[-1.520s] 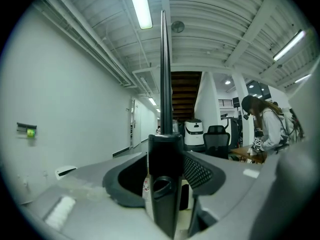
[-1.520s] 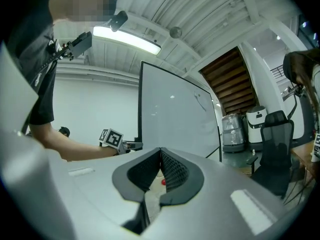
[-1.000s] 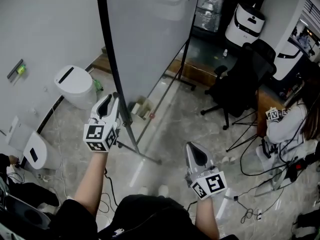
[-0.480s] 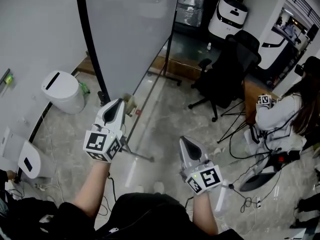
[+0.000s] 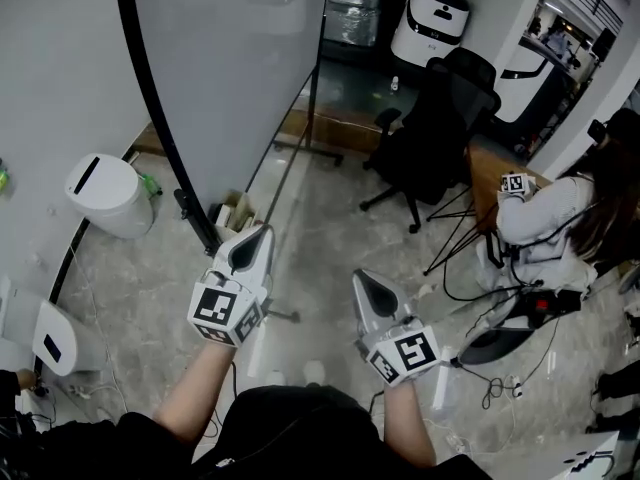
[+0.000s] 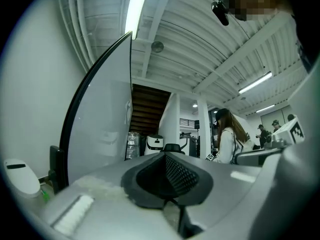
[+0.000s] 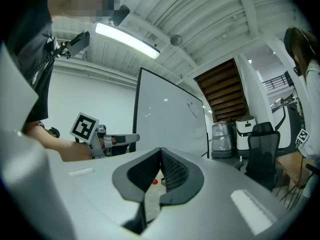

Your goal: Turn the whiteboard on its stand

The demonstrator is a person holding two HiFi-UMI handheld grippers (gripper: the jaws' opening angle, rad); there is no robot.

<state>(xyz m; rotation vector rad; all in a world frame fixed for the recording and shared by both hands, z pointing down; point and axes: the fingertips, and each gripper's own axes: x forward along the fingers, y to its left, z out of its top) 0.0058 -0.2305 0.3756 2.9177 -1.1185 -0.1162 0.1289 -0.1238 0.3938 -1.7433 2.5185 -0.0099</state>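
The whiteboard (image 5: pixel 230 68) stands tall at the upper left, its black frame edge (image 5: pixel 150 118) running down to the stand's post (image 5: pixel 195 218). My left gripper (image 5: pixel 265 230) hovers right of that post, apart from the frame. Its jaws have just been closing, and now they are shut with nothing between them. In the left gripper view the left gripper (image 6: pixel 166 155) points along the whiteboard (image 6: pixel 100 129). My right gripper (image 5: pixel 358 274) hangs lower right, shut and empty. The right gripper view shows the right gripper (image 7: pixel 160 149), the whiteboard (image 7: pixel 170 119) ahead and the left gripper (image 7: pixel 120 139).
A white bin (image 5: pixel 105 193) stands left of the stand. A black office chair (image 5: pixel 430 118) and a white machine (image 5: pixel 435 13) are behind. A seated person (image 5: pixel 545 228) is at the right, with cables (image 5: pixel 500 388) on the floor. The stand's floor bar (image 5: pixel 300 148) runs back.
My left gripper has come away from the board's black edge and moved right, its jaws closing. The board now lies further left in the picture. The right gripper has shifted only slightly.
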